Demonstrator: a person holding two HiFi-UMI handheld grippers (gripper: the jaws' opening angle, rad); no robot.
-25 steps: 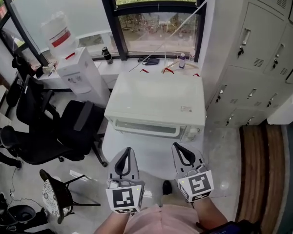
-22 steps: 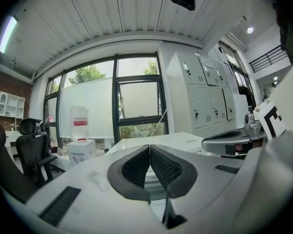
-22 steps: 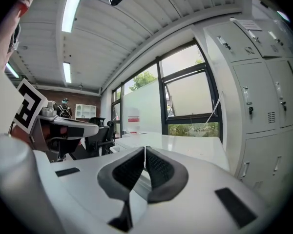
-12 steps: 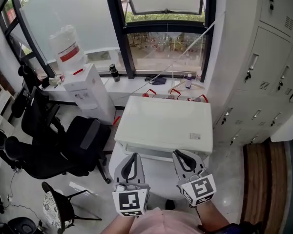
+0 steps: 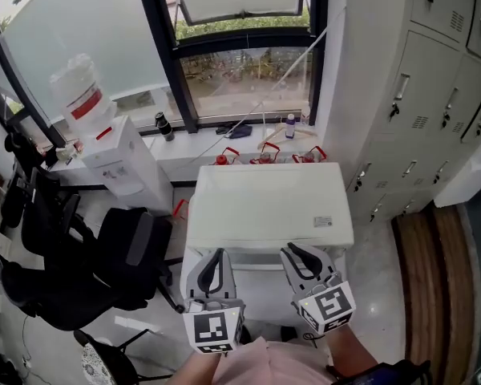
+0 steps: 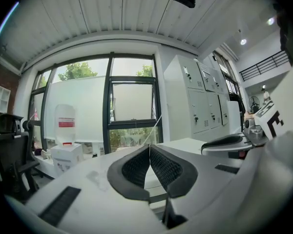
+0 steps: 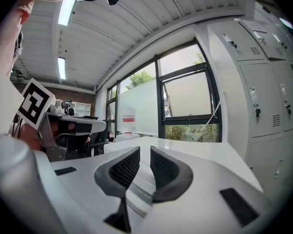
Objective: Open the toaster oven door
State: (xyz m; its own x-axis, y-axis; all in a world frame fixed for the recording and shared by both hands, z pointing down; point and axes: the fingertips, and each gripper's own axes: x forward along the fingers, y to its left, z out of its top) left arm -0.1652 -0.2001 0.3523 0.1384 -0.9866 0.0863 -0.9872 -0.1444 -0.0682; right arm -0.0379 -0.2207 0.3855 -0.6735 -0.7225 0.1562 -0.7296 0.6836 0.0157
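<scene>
Toaster oven (image 5: 268, 203): 1 white unit below the window, front toward the person, its door face showing only as a narrow strip under the top edge. Left gripper (image 5: 214, 255): 2 black pads pressed together at the tips, nothing between them, held at the oven's front, left side. Right gripper (image 5: 295, 251): jaws a narrow gap apart, empty, at the front's right side; contact with the oven cannot be told. Water dispenser (image 5: 116, 163) and office chair (image 5: 112, 255) left; lockers (image 5: 417, 95) right.
</scene>
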